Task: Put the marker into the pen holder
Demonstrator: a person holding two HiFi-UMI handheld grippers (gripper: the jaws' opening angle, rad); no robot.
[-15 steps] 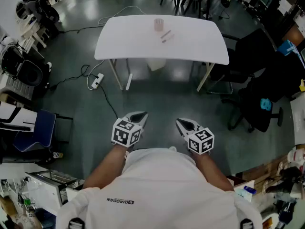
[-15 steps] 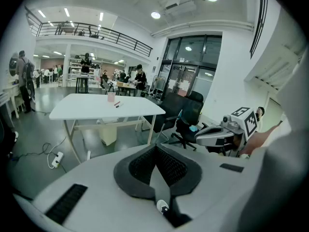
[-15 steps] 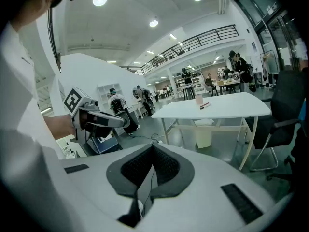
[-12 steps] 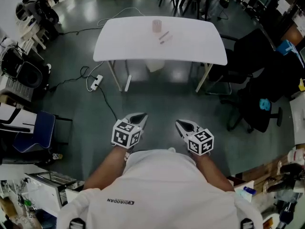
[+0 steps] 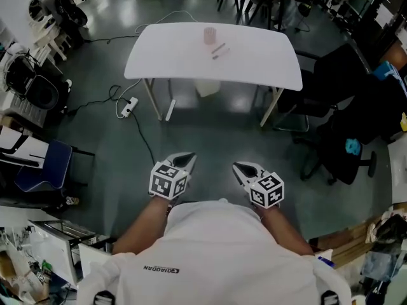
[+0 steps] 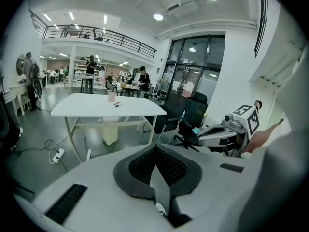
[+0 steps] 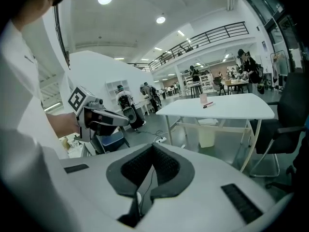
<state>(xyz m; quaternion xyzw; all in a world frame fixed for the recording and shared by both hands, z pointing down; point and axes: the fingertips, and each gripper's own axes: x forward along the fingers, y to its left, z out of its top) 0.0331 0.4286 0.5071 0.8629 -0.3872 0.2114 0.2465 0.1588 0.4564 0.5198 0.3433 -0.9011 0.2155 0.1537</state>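
Counter (image 5: 267, 68) well ahead of both tools | left tool (image 5: 188, 156) closed, empty | right tool (image 5: 236, 166) closed, empty | pen holder (image 5: 210, 34) upright | marker (image 5: 220, 46) flat beside it, right-tool side, long axis slanting away rightward | second marker (image 5: 222, 54) parallel, nearer

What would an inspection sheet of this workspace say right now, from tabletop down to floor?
Surface: white table, mostly bare.
Job's things: pink pen holder upright on the table; markers lying beside it, not inside.
Clutter: nothing seen on the table.
Grippers: left gripper and right gripper both shut and empty, held near the person's body, away from the table.
Cables: power strip and cable on the floor.
Surroundings: bin under the table; black office chairs at right.
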